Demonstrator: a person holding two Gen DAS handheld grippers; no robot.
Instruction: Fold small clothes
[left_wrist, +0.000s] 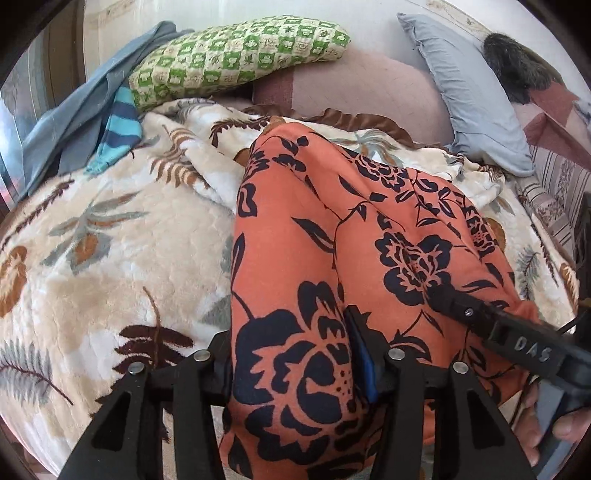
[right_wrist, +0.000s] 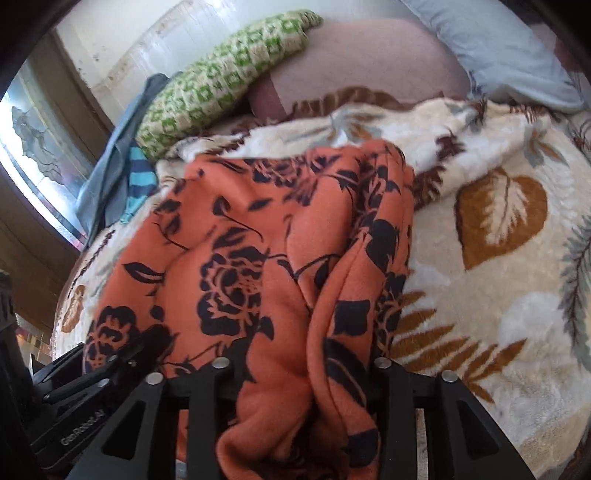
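Note:
An orange garment with a dark floral print (left_wrist: 325, 229) lies bunched on a cream leaf-patterned blanket (left_wrist: 110, 258). In the left wrist view its near end fills the gap of my left gripper (left_wrist: 291, 354), touching both fingers, with a blue pad (left_wrist: 365, 369) against the cloth. My right gripper (left_wrist: 458, 306) reaches in from the right, a hand behind it. In the right wrist view the same garment (right_wrist: 258, 258) is gathered in thick folds between the fingers of my right gripper (right_wrist: 299, 373). The left gripper (right_wrist: 110, 365) sits at the lower left on the cloth's edge.
A green checked pillow (left_wrist: 236, 55) and a grey-blue pillow (left_wrist: 469, 88) lie at the head of the bed on a pink sheet (left_wrist: 369, 88). Blue cloth (left_wrist: 74, 110) and a turquoise striped piece (left_wrist: 122, 125) are piled far left. A window (right_wrist: 37, 155) is at left.

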